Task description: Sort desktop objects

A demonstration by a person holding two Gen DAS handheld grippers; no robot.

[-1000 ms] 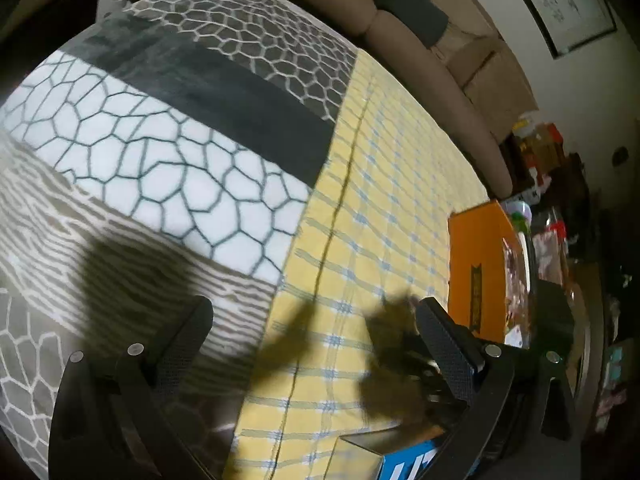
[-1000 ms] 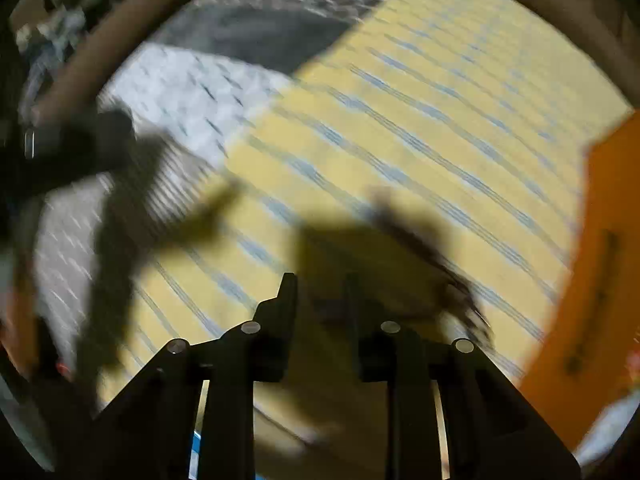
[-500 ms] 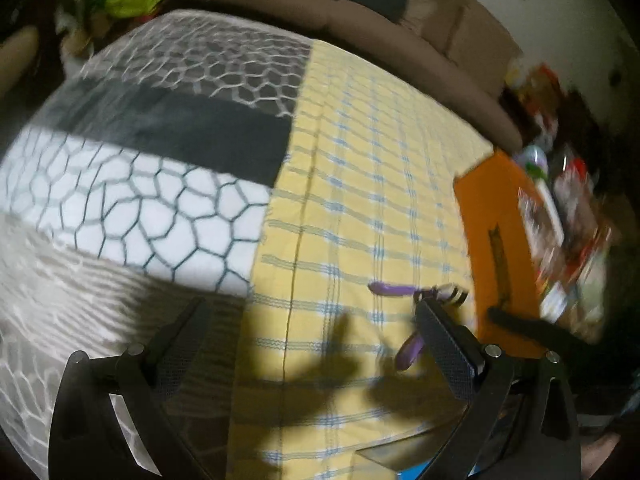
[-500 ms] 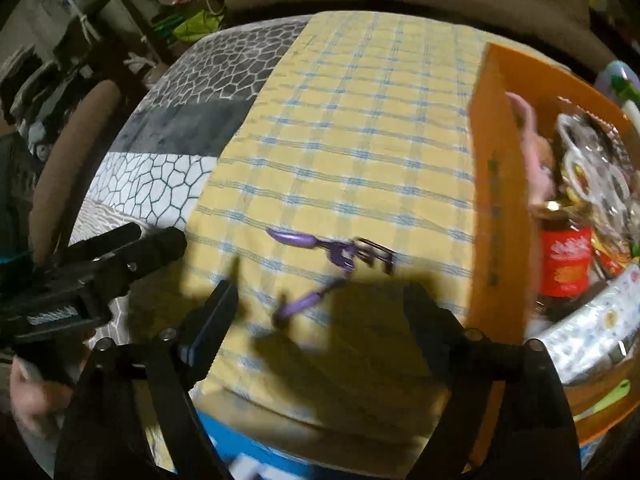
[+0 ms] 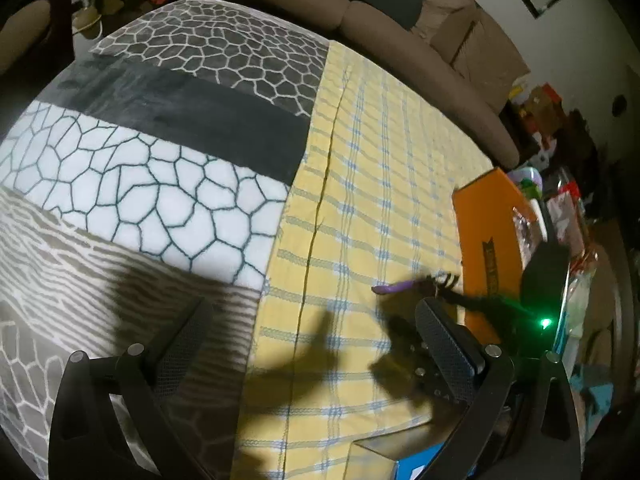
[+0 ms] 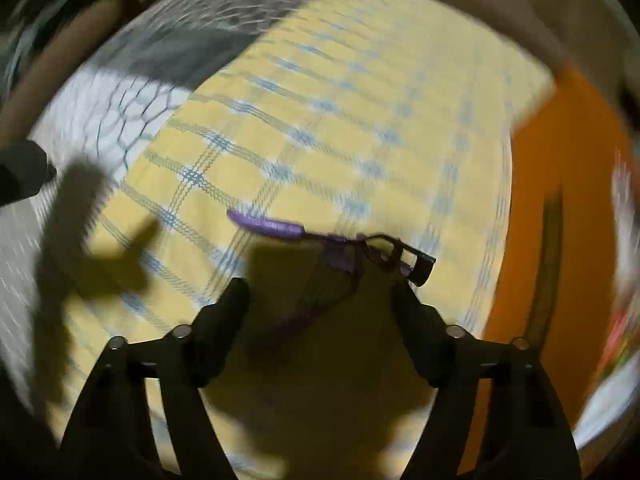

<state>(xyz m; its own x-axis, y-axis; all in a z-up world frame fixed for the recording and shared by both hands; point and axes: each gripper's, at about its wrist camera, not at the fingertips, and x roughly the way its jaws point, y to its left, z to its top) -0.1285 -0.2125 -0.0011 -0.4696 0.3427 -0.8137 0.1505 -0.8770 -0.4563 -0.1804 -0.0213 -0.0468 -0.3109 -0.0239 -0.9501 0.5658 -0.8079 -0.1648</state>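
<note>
The right tool point(image 6: 320, 292) is spread wide and holds nothing; its tips hang just above the curler point(image 6: 332, 244), a purple-handled eyelash curler with a dark metal head, with the lower handle lying between them. The left tool point(image 5: 308, 320) is also spread wide and empty, well to the left of the curler point(image 5: 416, 284). The curler lies on the yellow checked cloth point(image 5: 380, 168) that covers the surface, just beside the orange box point(image 5: 488, 216). Left of the cloth lies a grey, black and white patterned blanket point(image 5: 140, 168). A brown sofa point(image 5: 400, 40) stands beyond. The box's dark marking is too blurred to read.
</note>
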